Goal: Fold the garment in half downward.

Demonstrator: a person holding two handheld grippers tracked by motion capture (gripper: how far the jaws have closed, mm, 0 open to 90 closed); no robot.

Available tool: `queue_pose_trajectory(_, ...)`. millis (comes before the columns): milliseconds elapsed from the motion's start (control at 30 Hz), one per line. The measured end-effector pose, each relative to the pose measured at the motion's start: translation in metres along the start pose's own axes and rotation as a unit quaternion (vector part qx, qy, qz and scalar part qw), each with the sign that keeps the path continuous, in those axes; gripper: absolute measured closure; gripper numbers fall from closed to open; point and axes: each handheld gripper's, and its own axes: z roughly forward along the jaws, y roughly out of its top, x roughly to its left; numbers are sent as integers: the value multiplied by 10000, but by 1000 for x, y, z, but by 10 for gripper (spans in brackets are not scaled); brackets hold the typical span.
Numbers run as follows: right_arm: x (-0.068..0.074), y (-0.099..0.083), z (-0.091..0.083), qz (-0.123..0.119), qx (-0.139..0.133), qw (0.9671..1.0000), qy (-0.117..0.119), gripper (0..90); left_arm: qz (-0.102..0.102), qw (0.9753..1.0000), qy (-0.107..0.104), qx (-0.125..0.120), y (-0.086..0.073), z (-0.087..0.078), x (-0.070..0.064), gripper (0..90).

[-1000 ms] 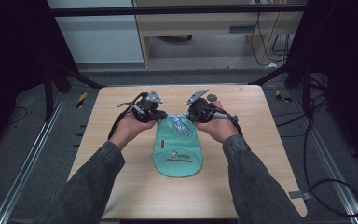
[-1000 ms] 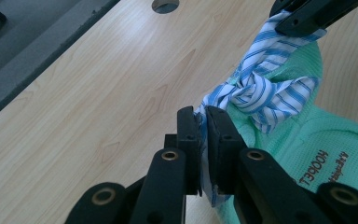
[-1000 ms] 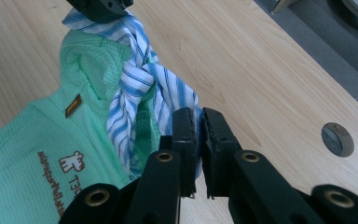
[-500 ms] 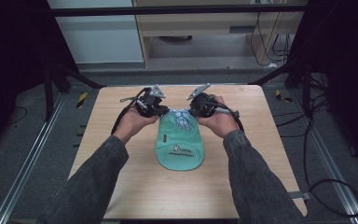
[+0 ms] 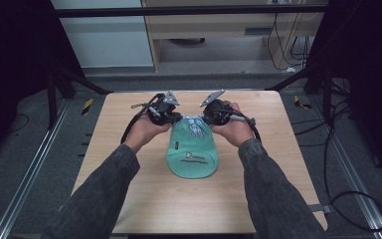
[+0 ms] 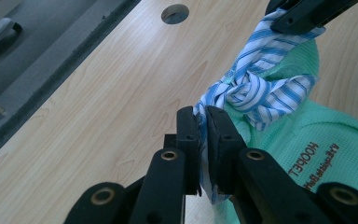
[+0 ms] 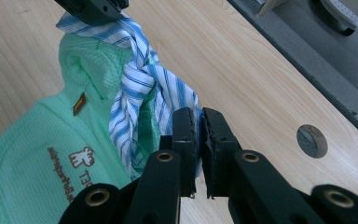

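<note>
pale wooden tabletop point(image 5: 129, 199) with a round cable hole in it point(image 6: 175, 13) carries the work, set on a dark floor with rails at the sides. at its middle lies a mint-green waffle-knit cloth pouch with printed lettering point(image 5: 191, 155), its neck turned toward the far edge. around that neck runs a blue-and-white striped fabric tie point(image 5: 195, 124), twisted into a knot point(image 6: 242, 88) just above the green cloth.

each end of the tie is pinched by one tool: the left gripper point(image 6: 202, 135) has its black jaws pressed together on the striped tail nearest it, and the right gripper point(image 7: 199, 133) is likewise clamped on the opposite tail. in the high view the two sit just beside each other over the pouch's neck, left point(image 5: 166, 115) and right point(image 5: 214, 112), hands angled outward.

holding opposite tails this way looks meant for pulling the ends apart, most likely to draw the knot snug and close the pouch, though loosening it cannot be ruled out. the pouch's body rests flat on the table, which anchors it against the pull.
</note>
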Motion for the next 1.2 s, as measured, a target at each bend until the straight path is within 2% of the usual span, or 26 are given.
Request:
queue_pose_trajectory(533, 24, -18, -8, -214, 6, 9998, 0, 844, 132, 9999, 44, 28, -11, -2, -22, 840)
queue_pose_trajectory(667, 25, -20, -9, -212, 2, 9998, 3, 844, 134, 9999, 17, 49, -12, 0, -22, 840)
queue_pose_trajectory(900, 21, -19, -13, -128, -61, 9999, -40, 844, 133, 9999, -2, 37, -3, 2, -16, 840)
queue_pose_trajectory(1200, 31, -28, -18, -254, -75, 9996, 7, 844, 123, 9999, -16, 18, -13, -5, -34, 836)
